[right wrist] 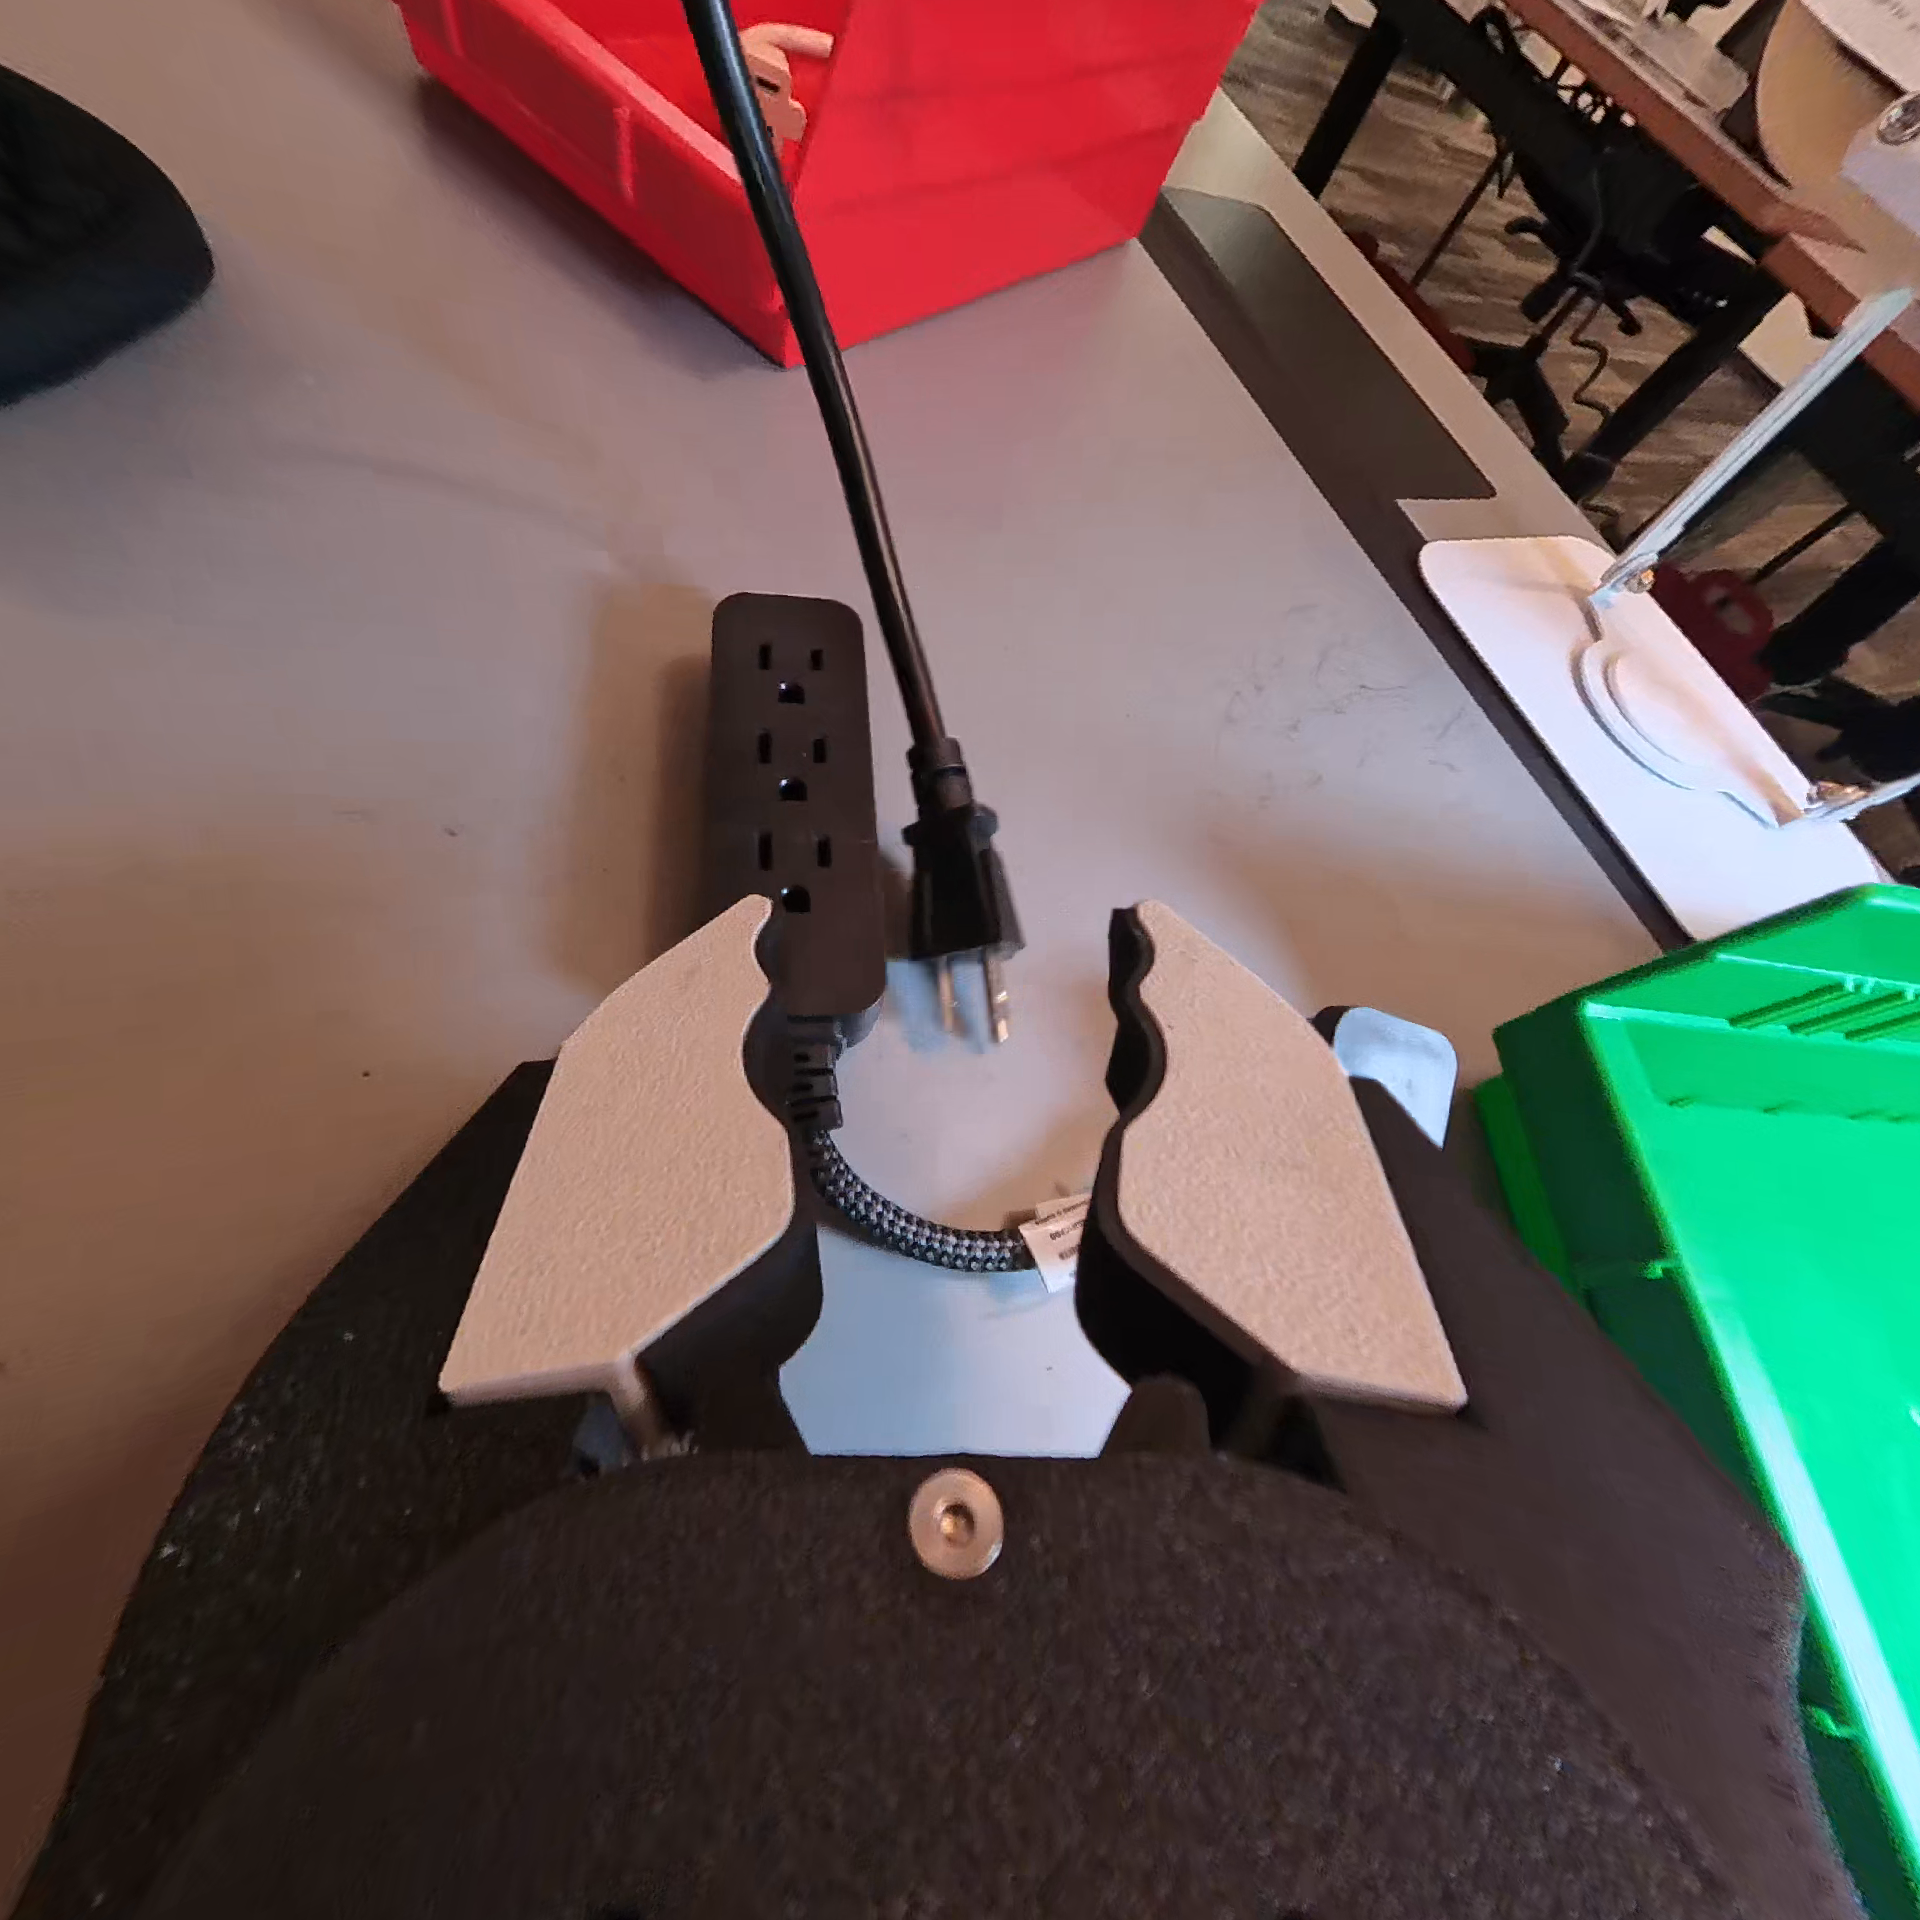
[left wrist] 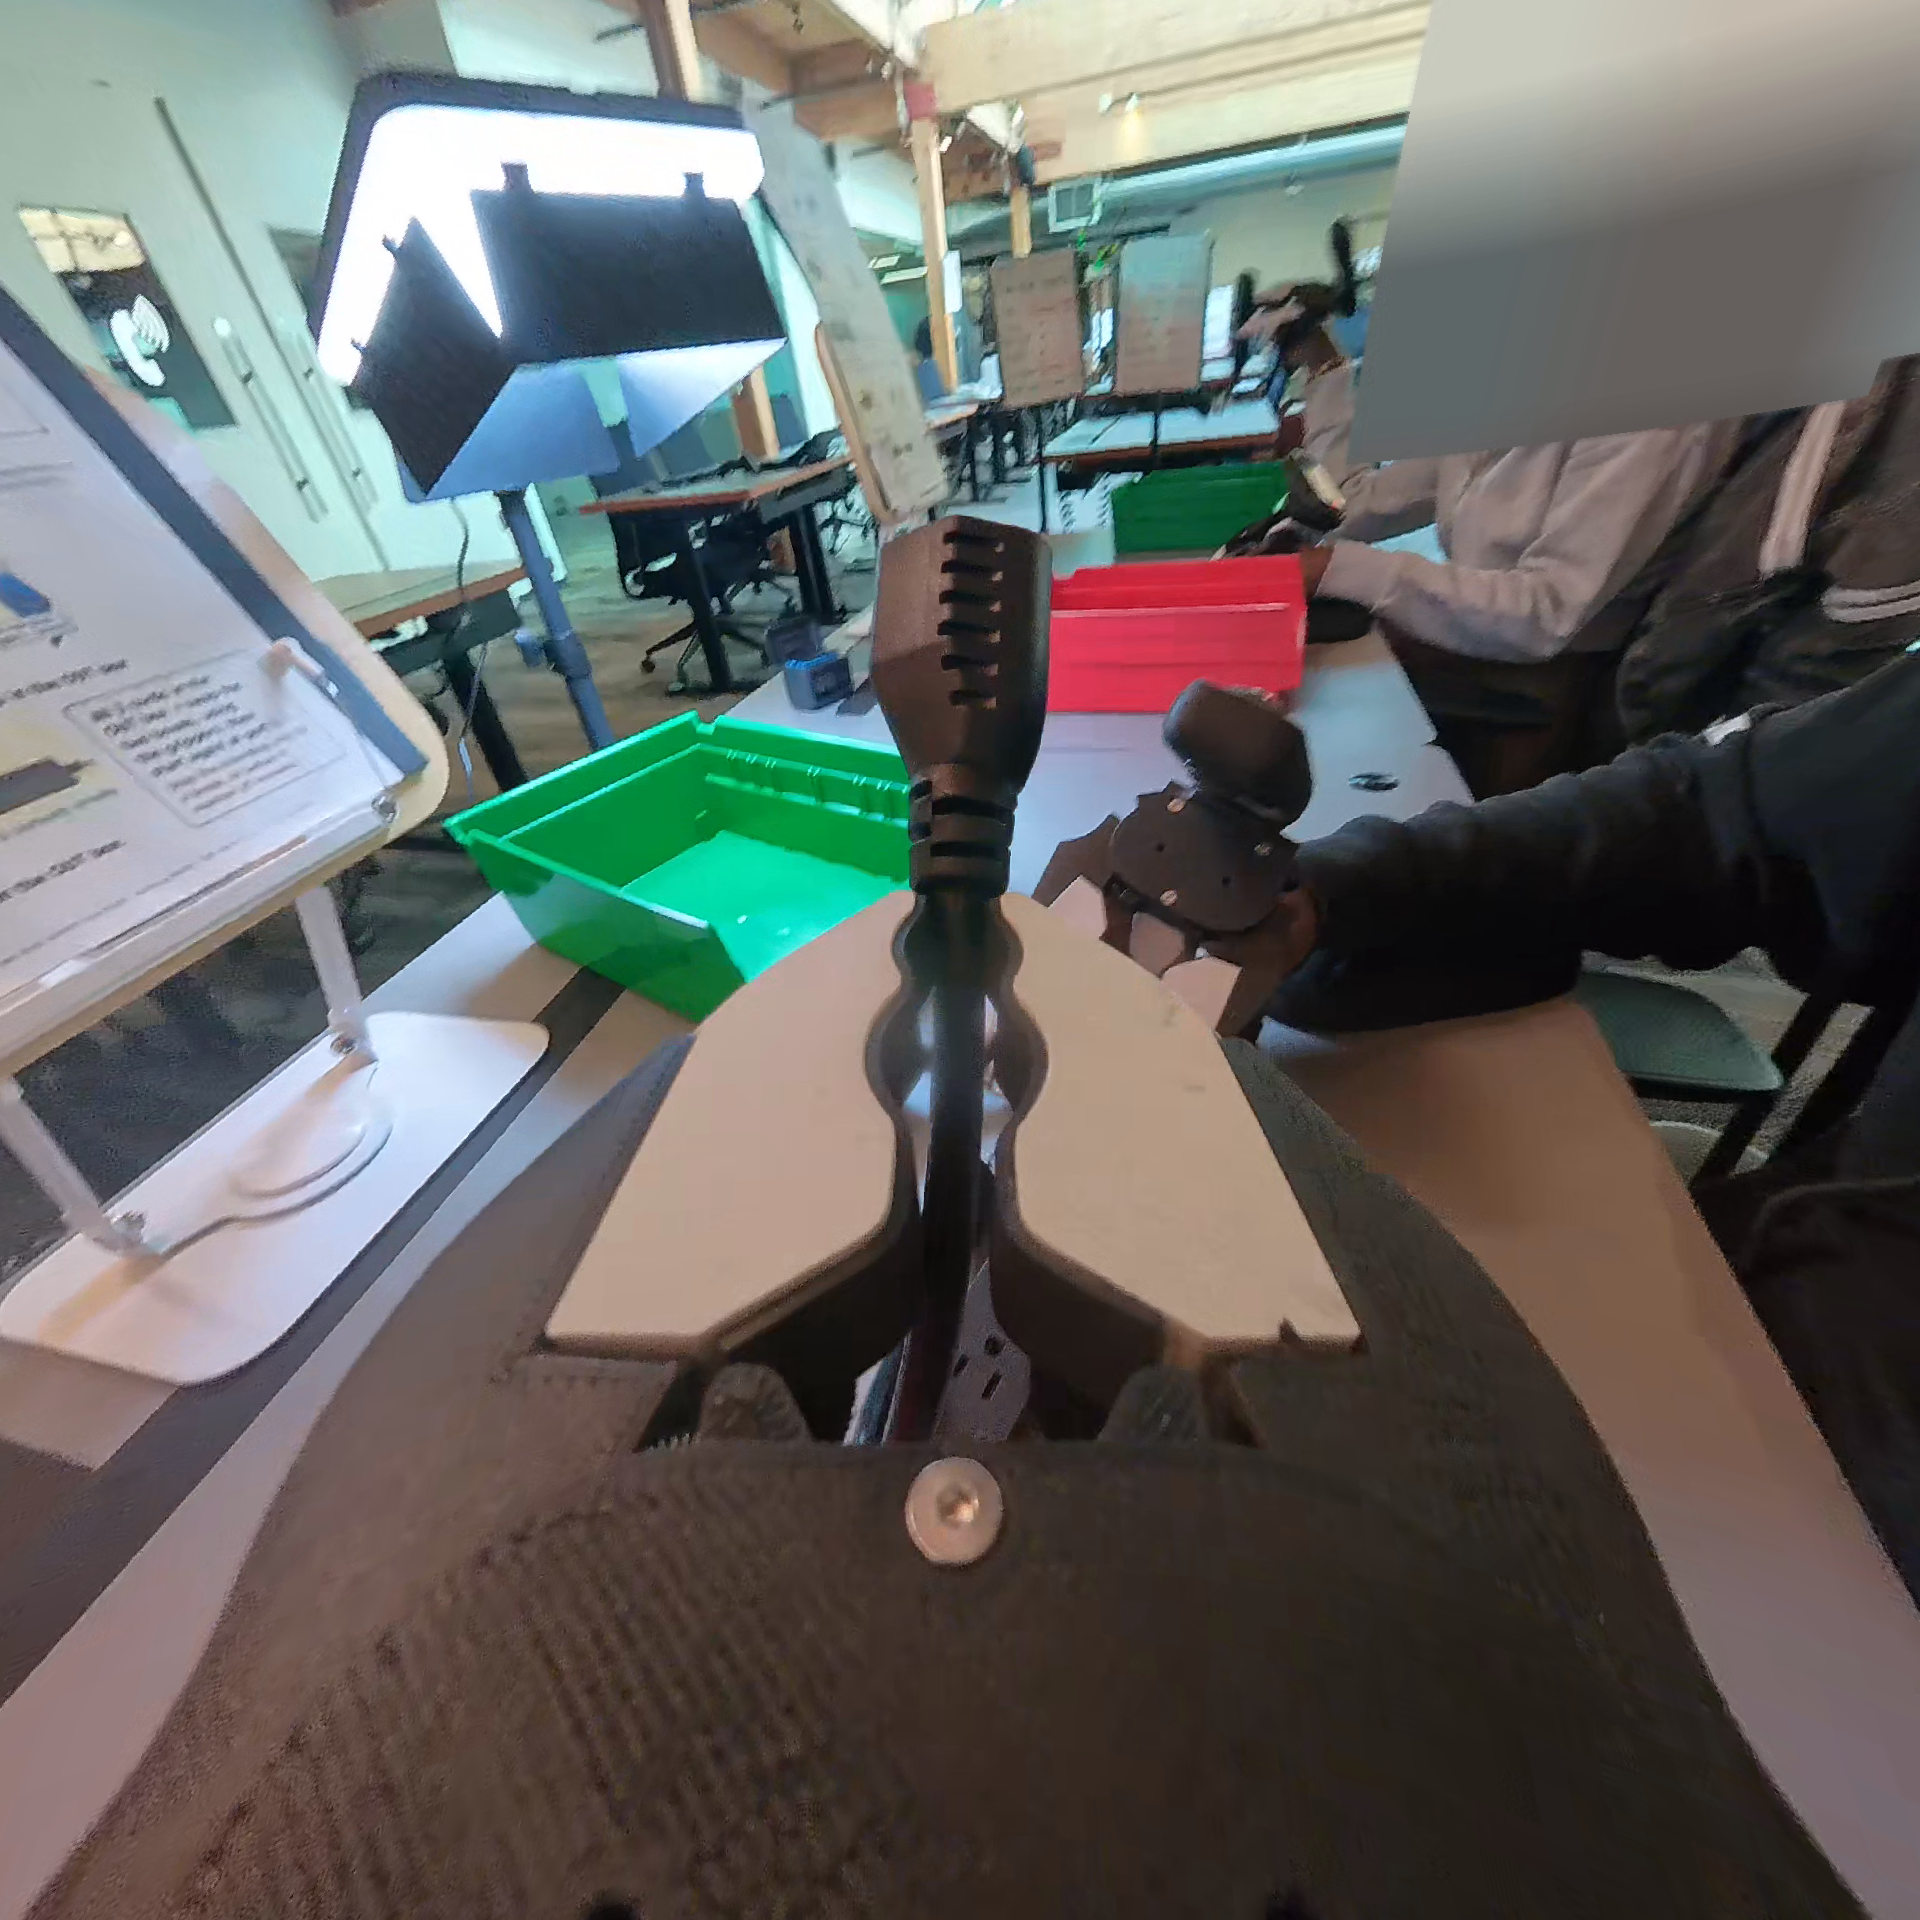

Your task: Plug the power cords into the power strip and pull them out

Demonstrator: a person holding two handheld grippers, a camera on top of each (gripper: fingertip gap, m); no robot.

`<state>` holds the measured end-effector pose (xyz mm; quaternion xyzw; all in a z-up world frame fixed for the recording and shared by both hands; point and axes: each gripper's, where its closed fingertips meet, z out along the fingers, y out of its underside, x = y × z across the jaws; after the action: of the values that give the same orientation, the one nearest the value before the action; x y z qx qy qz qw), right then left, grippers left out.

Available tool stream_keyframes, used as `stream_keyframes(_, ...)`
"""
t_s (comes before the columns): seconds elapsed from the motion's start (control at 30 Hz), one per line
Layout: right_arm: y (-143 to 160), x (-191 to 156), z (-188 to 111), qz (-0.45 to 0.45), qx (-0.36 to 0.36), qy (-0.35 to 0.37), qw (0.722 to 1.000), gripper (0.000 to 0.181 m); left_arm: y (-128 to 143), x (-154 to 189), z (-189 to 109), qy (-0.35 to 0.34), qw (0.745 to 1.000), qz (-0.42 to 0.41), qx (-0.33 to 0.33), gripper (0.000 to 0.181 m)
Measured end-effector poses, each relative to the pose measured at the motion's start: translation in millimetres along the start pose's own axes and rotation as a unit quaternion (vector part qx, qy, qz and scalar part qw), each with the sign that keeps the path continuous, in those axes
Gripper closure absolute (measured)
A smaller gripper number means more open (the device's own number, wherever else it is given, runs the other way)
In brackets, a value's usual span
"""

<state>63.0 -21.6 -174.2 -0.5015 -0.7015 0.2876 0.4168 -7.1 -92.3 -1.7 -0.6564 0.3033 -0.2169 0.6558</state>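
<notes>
In the left wrist view my left gripper point(left wrist: 951, 935) is shut on a black power cord point(left wrist: 948, 1143). The cord's ribbed connector end point(left wrist: 961, 665) stands up above the fingertips. In the right wrist view a black power strip point(right wrist: 795, 779) with three free outlets lies on the grey table point(right wrist: 364, 623). The cord's three-prong plug point(right wrist: 956, 894) hangs just right of the strip, unplugged, prongs toward the camera. My right gripper point(right wrist: 945, 925) is open and empty, low over the strip's near end, with the plug just beyond its fingertips. It also shows in the left wrist view point(left wrist: 1195, 862).
A green bin point(right wrist: 1714, 1195) sits close to the right of my right gripper, and a red bin point(right wrist: 883, 156) stands beyond the strip. The strip's braided cable point(right wrist: 914, 1226) curls between the open fingers. A white stand base point(right wrist: 1621, 727) lies at the table's right edge. Across from one pair of fingers to the other is roughly 20 cm.
</notes>
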Motion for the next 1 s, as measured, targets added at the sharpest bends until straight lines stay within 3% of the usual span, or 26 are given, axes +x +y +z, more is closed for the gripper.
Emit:
stream_keyframes(0.23,-2,-9,3,-0.034,-0.018,-0.007,0.999,0.122,-27,18,-4,0.045,0.997,-0.016,0.062,0.172)
stream_keyframes(0.37,-4,-11,1,-0.065,-0.022,0.003,0.998,0.134,-38,22,-9,0.069,0.993,-0.034,0.094,0.172)
stream_keyframes(0.47,-2,-16,1,-0.077,-0.030,-0.009,0.997,0.154,-40,21,-11,0.074,0.991,-0.042,0.106,0.172)
stream_keyframes(0.6,1,-23,1,-0.088,-0.038,-0.021,0.995,0.155,-35,13,-9,0.062,0.991,-0.053,0.103,0.172)
stream_keyframes(0.7,0,-28,-2,-0.102,-0.039,-0.030,0.994,0.155,-24,-6,-4,0.016,0.994,-0.073,0.079,0.172)
stream_keyframes(0.83,-13,-39,-17,-0.094,-0.016,-0.079,0.992,0.155,9,-46,2,-0.080,0.991,-0.102,-0.012,0.172)
stream_keyframes(1.0,-41,-41,-49,-0.094,0.037,-0.113,0.988,0.155,48,-67,4,-0.123,0.979,-0.125,-0.104,0.171)
